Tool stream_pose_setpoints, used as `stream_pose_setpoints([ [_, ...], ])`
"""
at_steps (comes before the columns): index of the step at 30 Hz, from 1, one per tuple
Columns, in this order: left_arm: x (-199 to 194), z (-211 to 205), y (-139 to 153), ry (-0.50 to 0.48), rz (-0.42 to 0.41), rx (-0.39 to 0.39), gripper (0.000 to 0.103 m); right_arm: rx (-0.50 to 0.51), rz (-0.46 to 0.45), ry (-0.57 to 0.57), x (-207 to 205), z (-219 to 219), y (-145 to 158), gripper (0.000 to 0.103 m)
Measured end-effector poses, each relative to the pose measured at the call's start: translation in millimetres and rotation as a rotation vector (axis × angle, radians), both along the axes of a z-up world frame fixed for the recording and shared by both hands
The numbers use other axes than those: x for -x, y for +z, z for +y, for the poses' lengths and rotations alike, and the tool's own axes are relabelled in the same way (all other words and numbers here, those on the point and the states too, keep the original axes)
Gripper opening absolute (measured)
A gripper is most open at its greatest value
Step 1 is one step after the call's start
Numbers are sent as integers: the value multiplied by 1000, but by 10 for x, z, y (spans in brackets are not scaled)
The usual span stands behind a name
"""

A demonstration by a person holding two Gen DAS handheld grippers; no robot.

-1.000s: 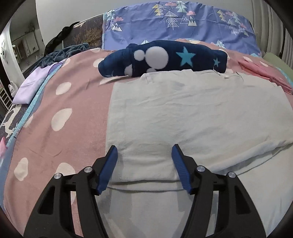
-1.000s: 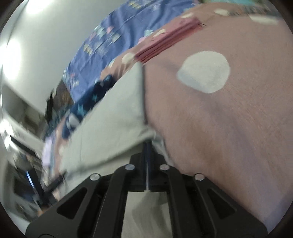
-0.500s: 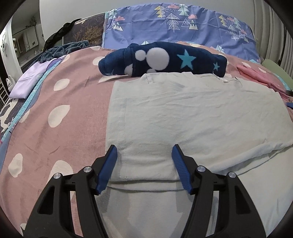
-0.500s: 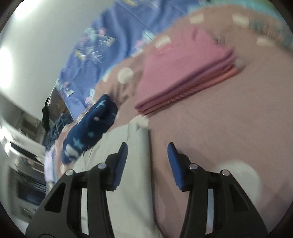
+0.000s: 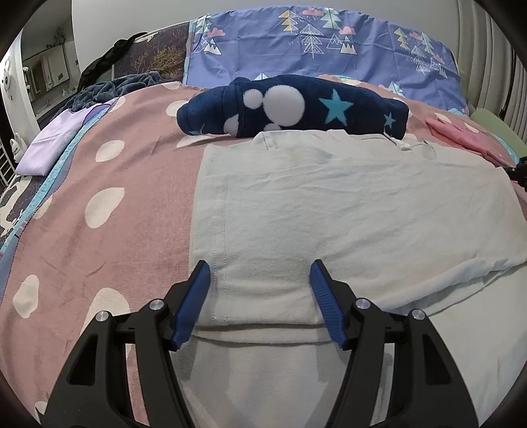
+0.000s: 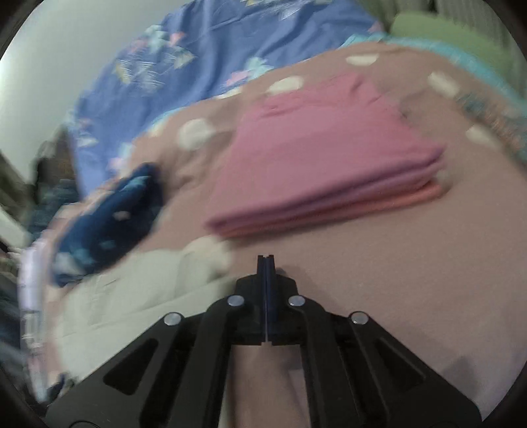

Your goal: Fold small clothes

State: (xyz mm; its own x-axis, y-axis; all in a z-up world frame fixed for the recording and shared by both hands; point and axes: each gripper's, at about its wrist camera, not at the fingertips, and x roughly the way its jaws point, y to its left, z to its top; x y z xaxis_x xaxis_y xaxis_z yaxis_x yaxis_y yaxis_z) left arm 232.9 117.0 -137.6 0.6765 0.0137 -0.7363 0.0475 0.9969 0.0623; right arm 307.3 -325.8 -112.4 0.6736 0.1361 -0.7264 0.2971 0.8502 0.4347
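Hovering wide open, the left claw (image 5: pixel 260 296) straddles the pale garment's (image 5: pixel 329 204) folded near edge on the bed (image 5: pixel 108 237), placed to pinch it; the right claw (image 6: pixel 265 263), pressed closed on nothing, sits beside it.

A bed (image 5: pixel 108 230) in pink spotted cover filled the scene; a blue tree-print pillow (image 5: pixel 322 49) leaned against the far pale wall (image 5: pixel 131 16).
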Motion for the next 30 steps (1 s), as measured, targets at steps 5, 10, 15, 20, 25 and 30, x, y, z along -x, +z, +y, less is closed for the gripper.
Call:
stream_pose_setpoints([
  [5,-3,7,-3,0,0,4,65,31,-154,267,754,548,315,4],
  [10,-2,2,-2,0,0,6,65,352,57,326,1164,1054,-208,0],
  [15,23,7,25,-2,-7,12,66,74,40,186,1527,790,-116,3],
  [20,422,218,226,-37,-46,148,76,146,-57,184,2150,719,151,26],
  [25,1010,470,189,-92,-24,104,78,75,-46,185,2594,418,-6,27],
  [30,1422,669,-43,-95,109,157,78,-39,-15,247,2915,447,-223,27],
])
